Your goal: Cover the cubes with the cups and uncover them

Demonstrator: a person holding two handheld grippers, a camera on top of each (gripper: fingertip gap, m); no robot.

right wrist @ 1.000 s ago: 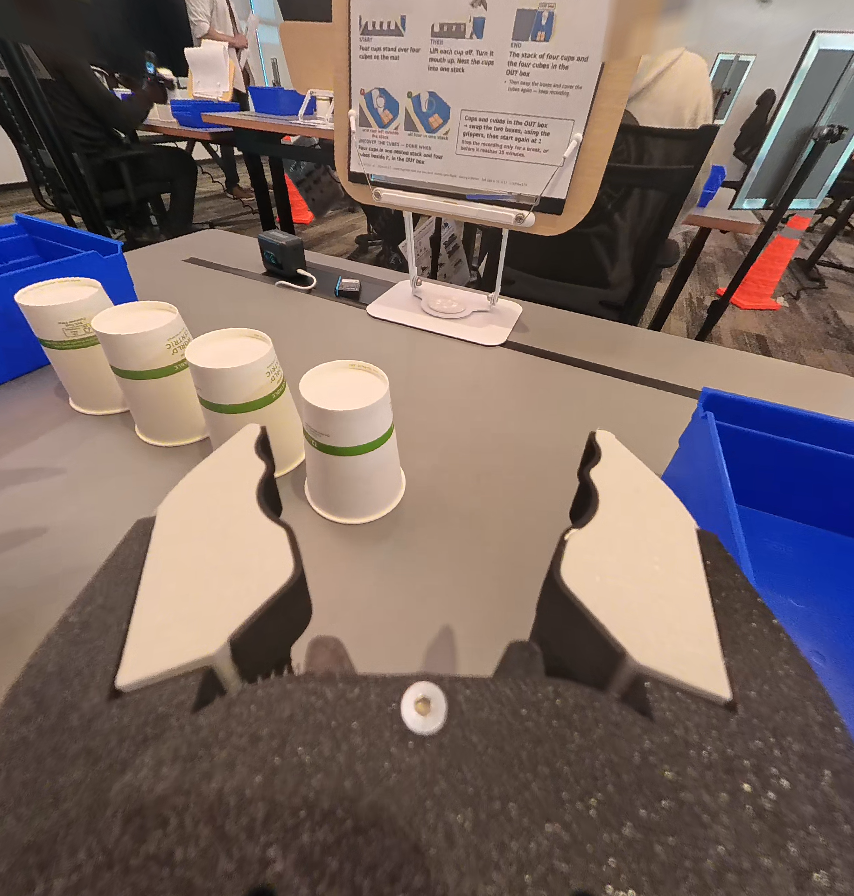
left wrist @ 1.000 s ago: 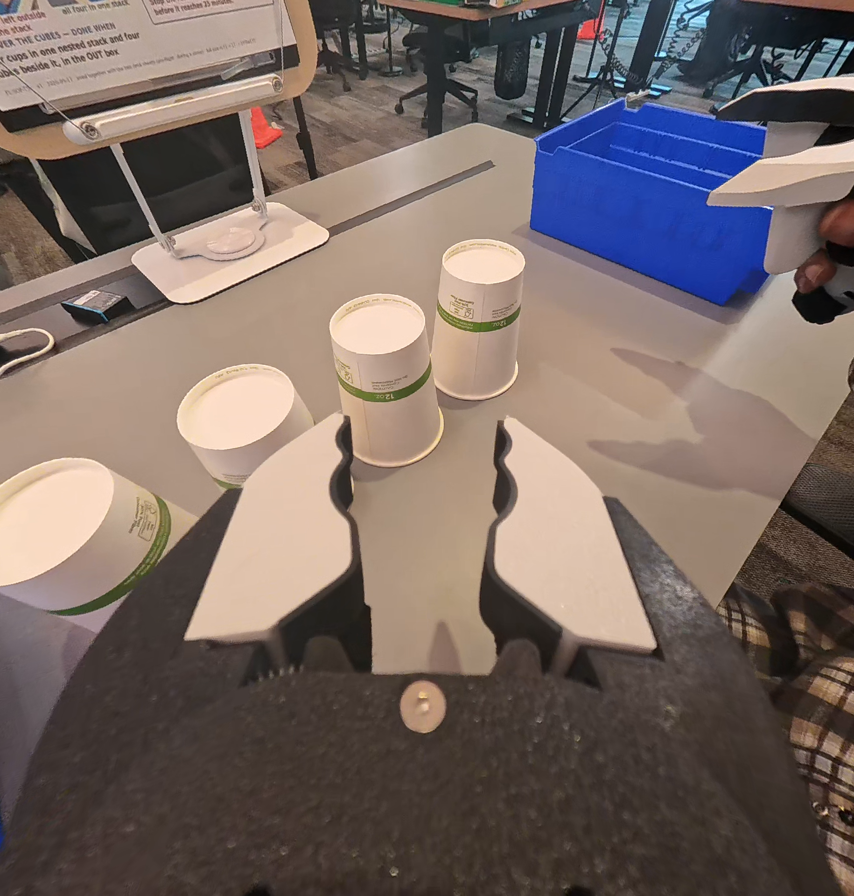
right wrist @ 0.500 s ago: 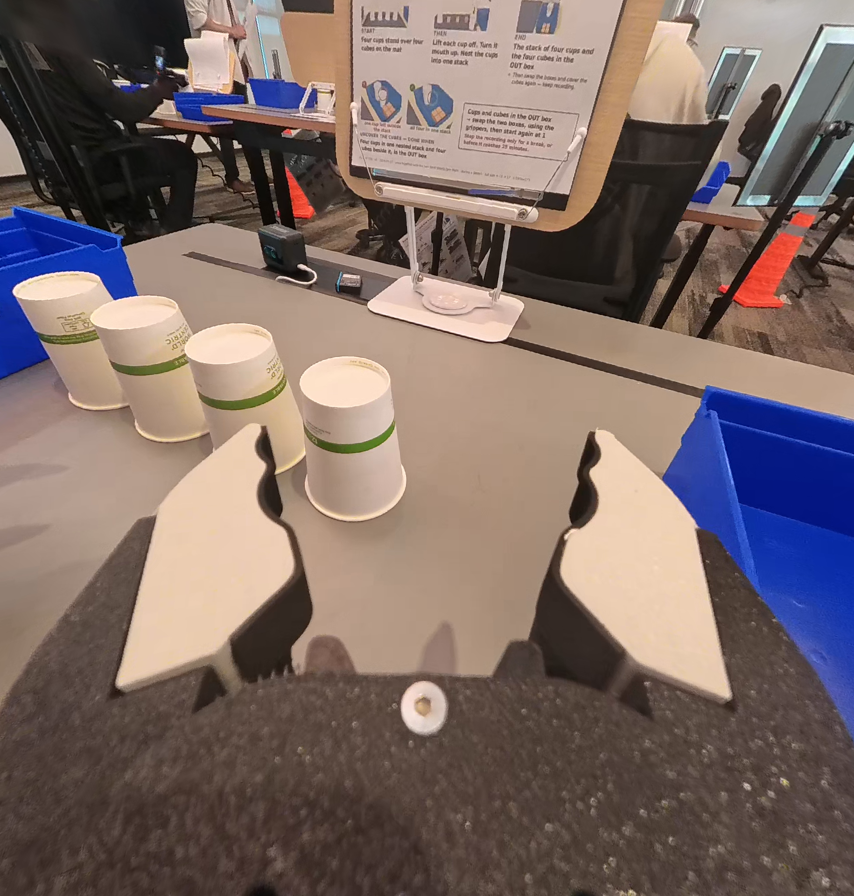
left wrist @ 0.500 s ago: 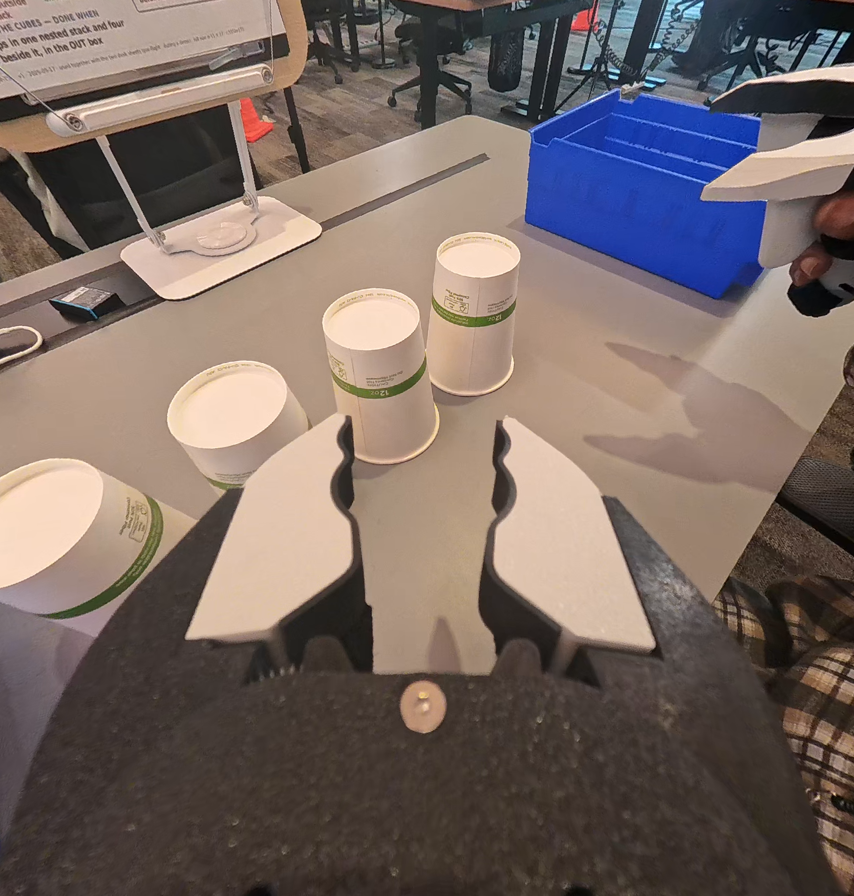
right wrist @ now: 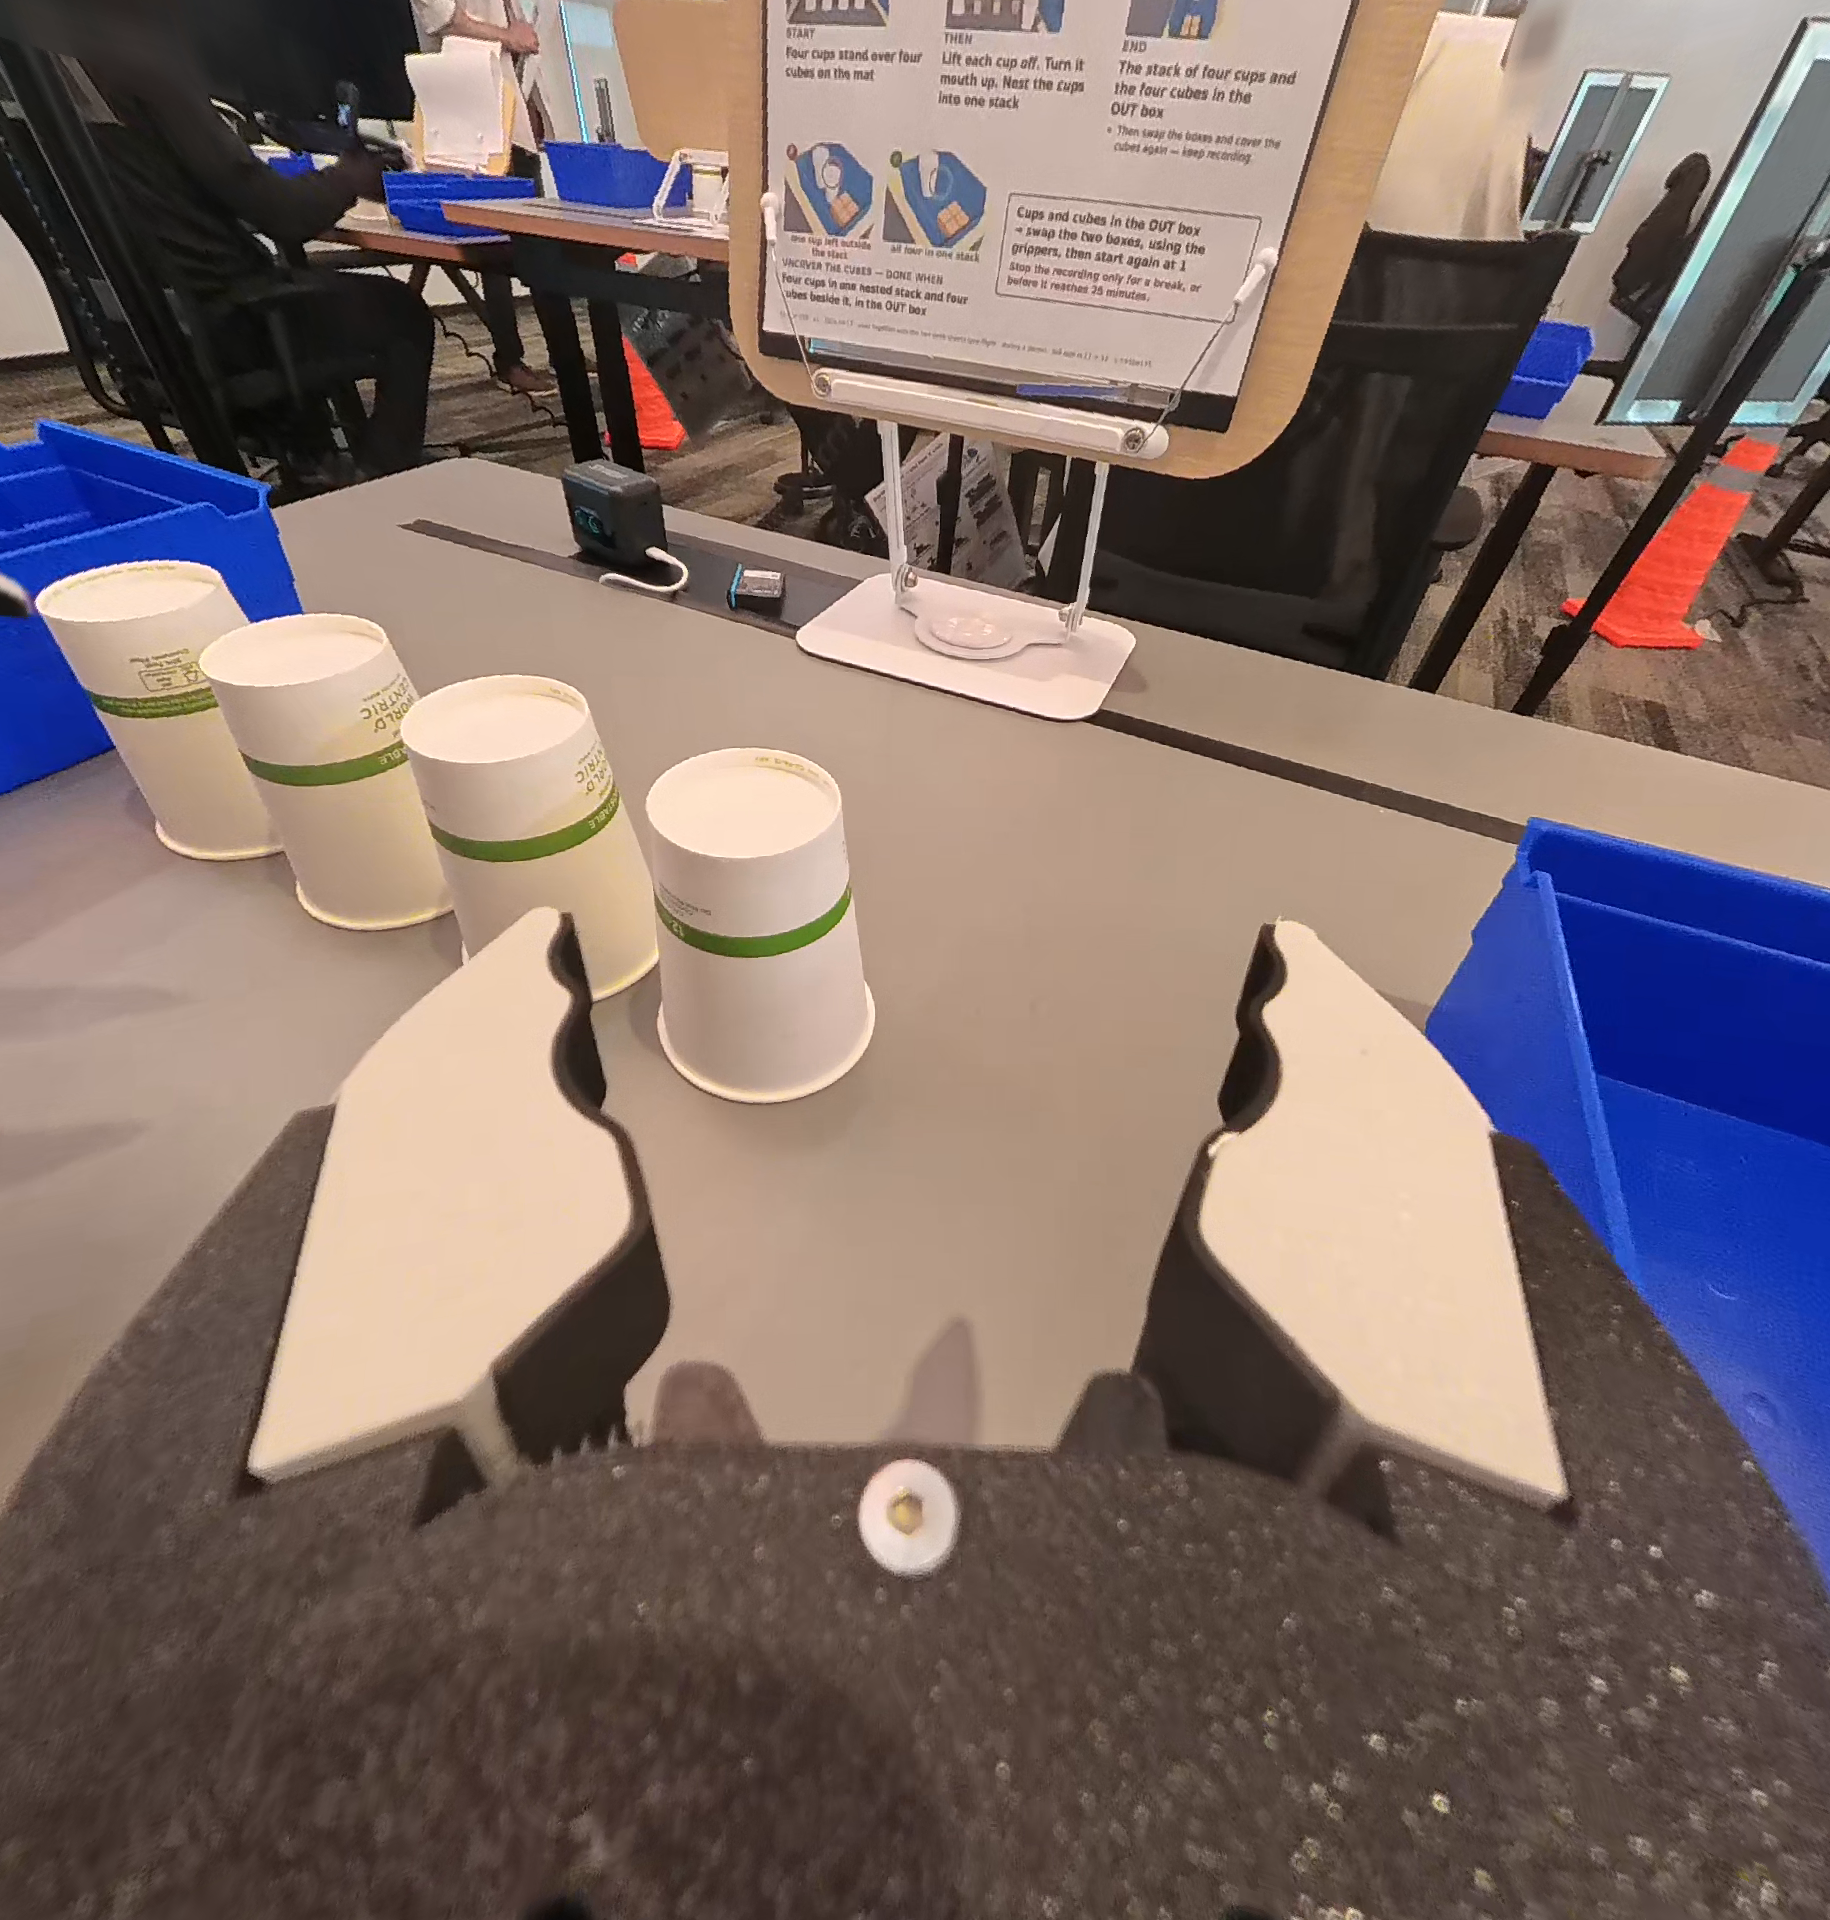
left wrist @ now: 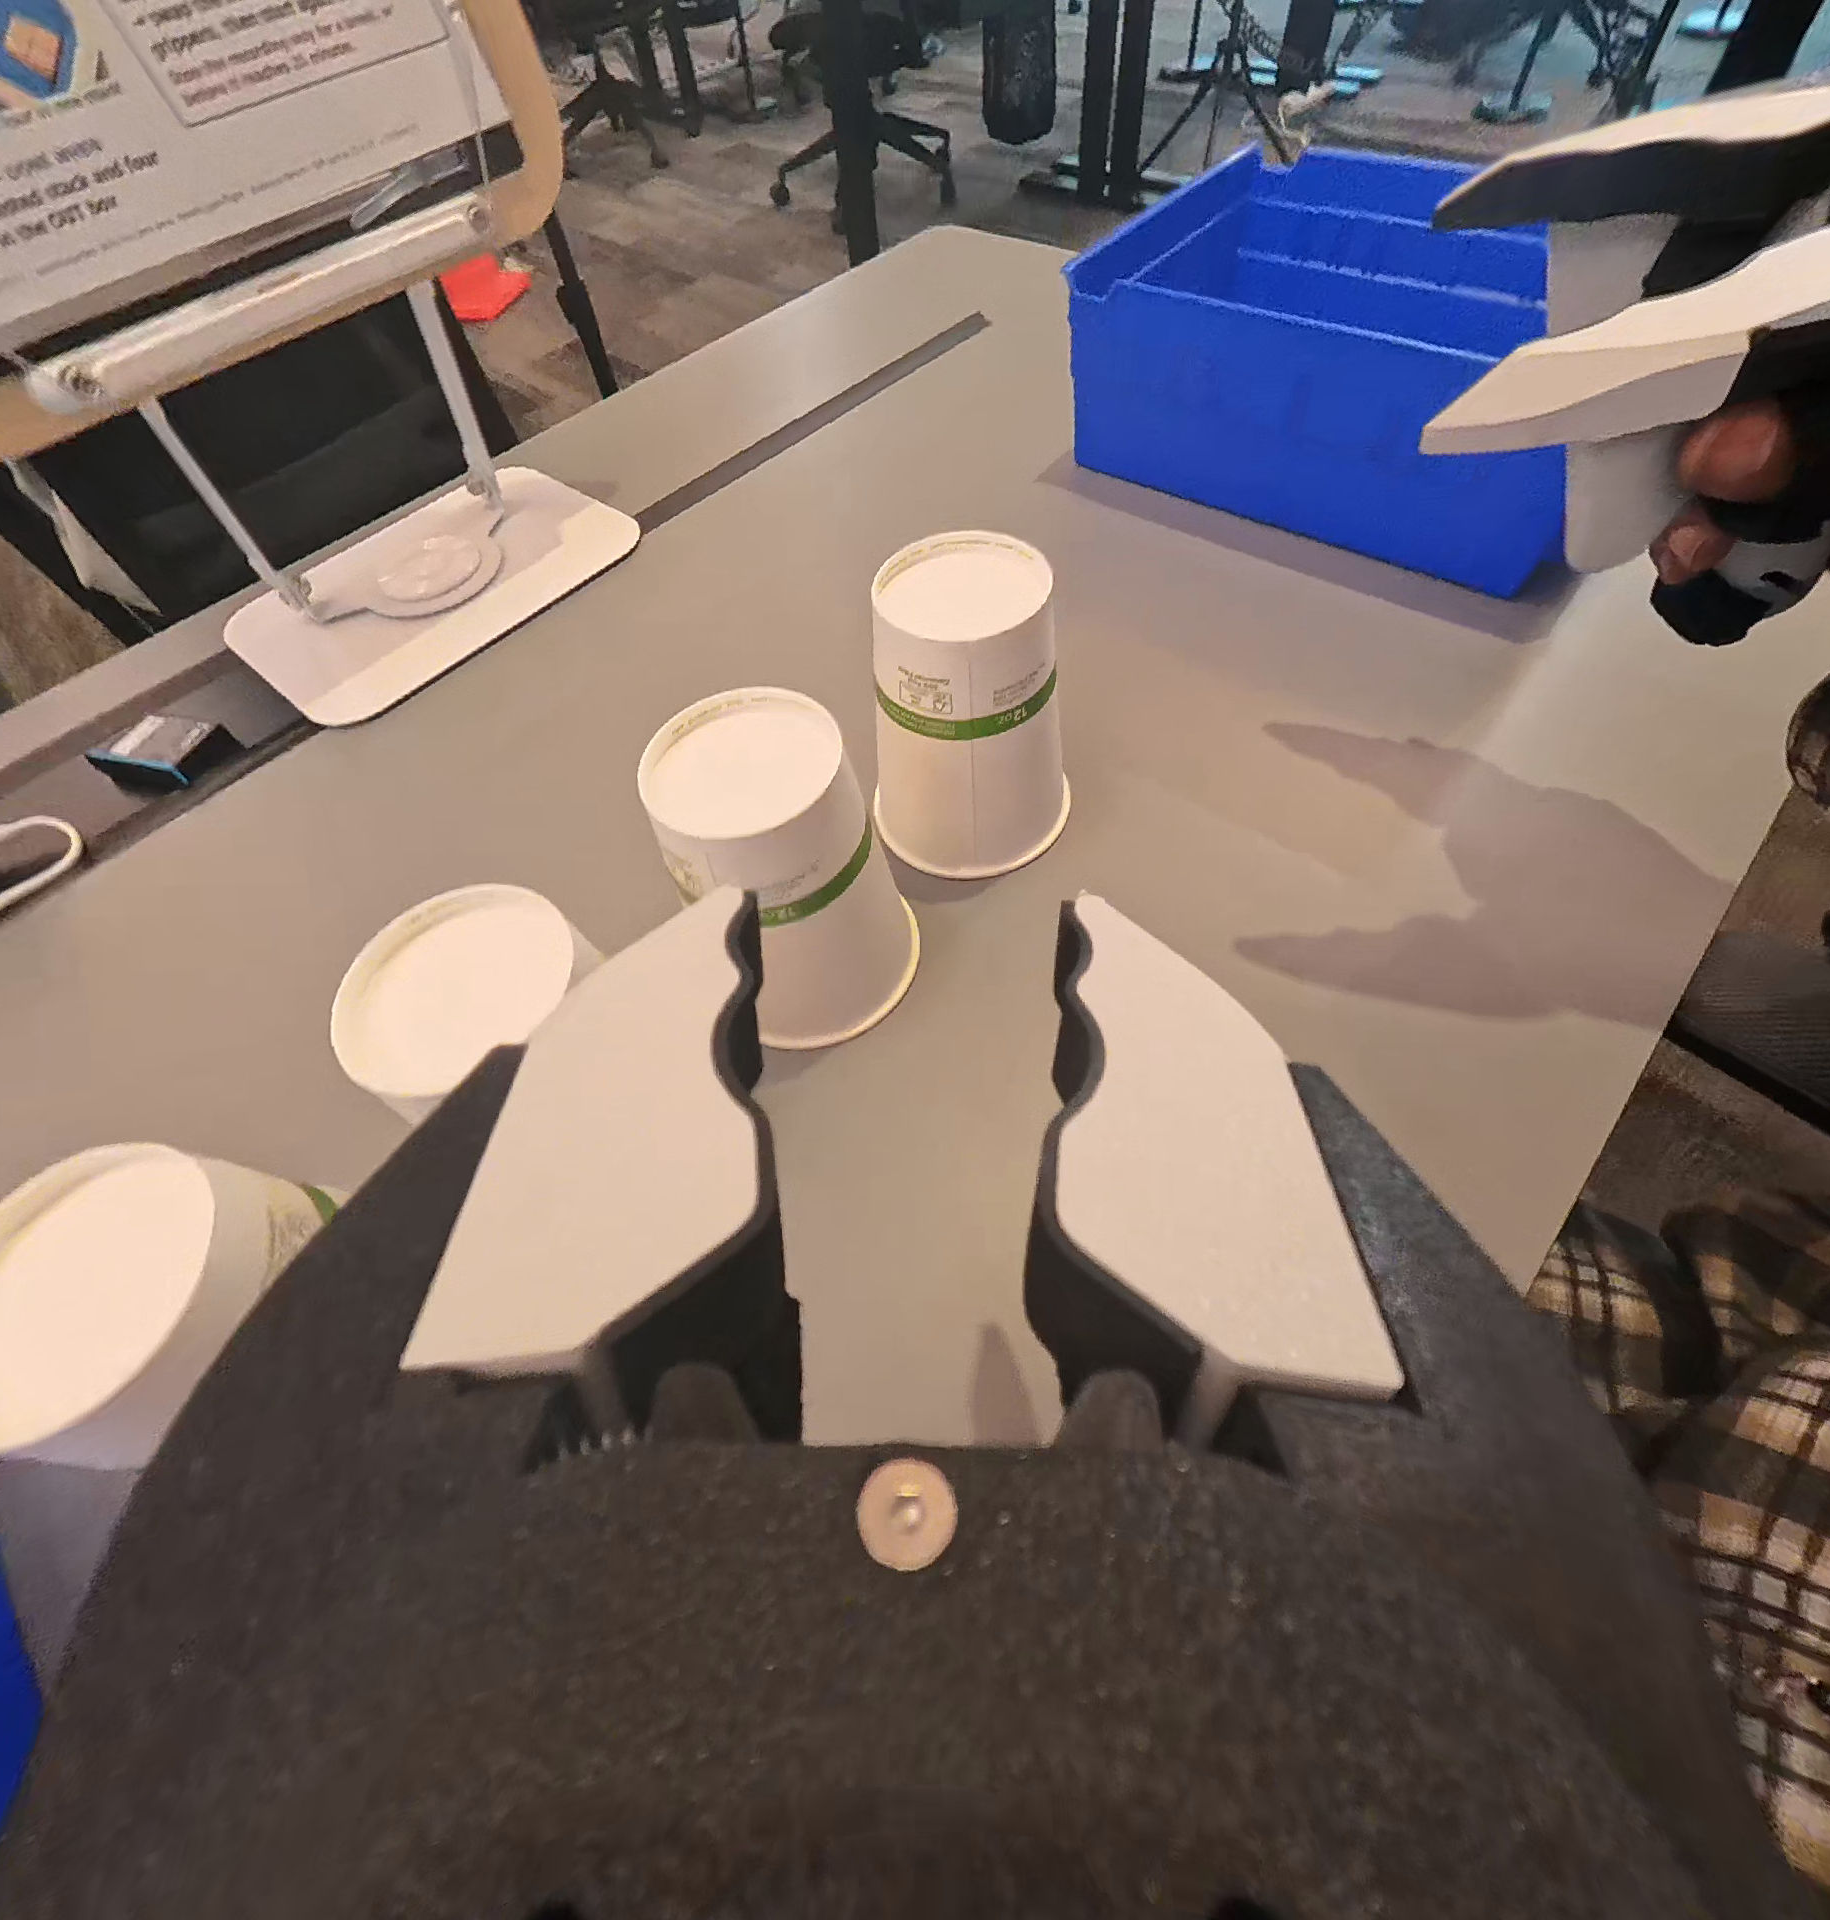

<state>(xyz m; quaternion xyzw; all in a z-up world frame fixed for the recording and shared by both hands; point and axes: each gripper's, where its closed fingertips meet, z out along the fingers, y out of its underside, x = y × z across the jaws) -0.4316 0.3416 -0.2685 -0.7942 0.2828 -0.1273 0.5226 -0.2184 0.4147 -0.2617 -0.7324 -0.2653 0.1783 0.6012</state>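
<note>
Several white paper cups with green bands stand upside down in a row on the grey table (right wrist: 1046, 883). The nearest cup to my right gripper (right wrist: 916, 940) is the end cup (right wrist: 760, 935), just ahead and left of its open, empty fingers. In the left wrist view my left gripper (left wrist: 906, 914) is open and empty above the row, with one cup (left wrist: 786, 862) at its left fingertip and the end cup (left wrist: 968, 717) farther off. The right gripper (left wrist: 1441, 322) also shows there, open, above the table's right side. No cubes are visible; the cups hide whatever is under them.
A blue bin (left wrist: 1306, 343) sits at the table's right end and shows in the right wrist view (right wrist: 1700, 1039). Another blue bin (right wrist: 80, 561) stands behind the row's far end. An instruction board on a white stand (right wrist: 968, 644) and a small black device (right wrist: 615, 514) sit at the back edge.
Both grippers have shifted slightly; the left has moved closer over the cup row and the right a little nearer the end cup. The cups have not moved.
</note>
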